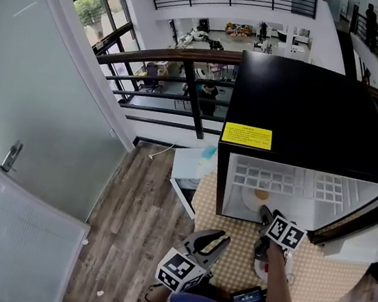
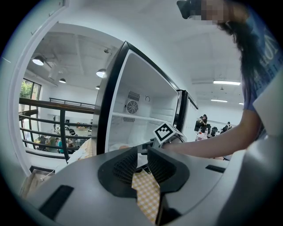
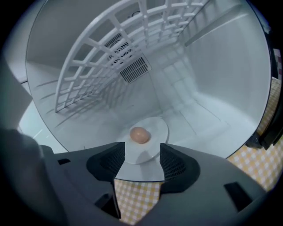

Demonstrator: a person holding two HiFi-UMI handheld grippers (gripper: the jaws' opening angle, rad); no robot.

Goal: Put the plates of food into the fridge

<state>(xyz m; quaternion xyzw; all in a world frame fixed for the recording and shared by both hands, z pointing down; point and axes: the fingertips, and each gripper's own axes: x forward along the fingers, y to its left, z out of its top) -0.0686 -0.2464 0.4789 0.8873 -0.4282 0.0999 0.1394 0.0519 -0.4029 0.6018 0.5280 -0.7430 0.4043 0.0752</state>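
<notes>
A black mini fridge point(image 1: 307, 115) stands open on a table with a yellow checked cloth point(image 1: 234, 224). On its white floor lies a white plate point(image 3: 152, 145) with a round brown bun point(image 3: 139, 134); the head view shows this plate point(image 1: 251, 200) just inside the opening. My right gripper point(image 3: 142, 150) is open at the fridge mouth, with the plate's near rim in the gap and the pads off it. In the head view the right gripper point(image 1: 265, 212) points into the fridge. My left gripper point(image 1: 212, 239) hovers over the cloth in front of the fridge, jaws slightly apart and empty point(image 2: 142, 155).
The fridge door point(image 1: 359, 214) hangs open to the right. A white wire shelf point(image 1: 290, 179) spans the fridge above the plate. A white object point(image 1: 287, 265) and a black device point(image 1: 247, 300) lie on the table near my right arm. Left of the table is wood floor point(image 1: 139, 203).
</notes>
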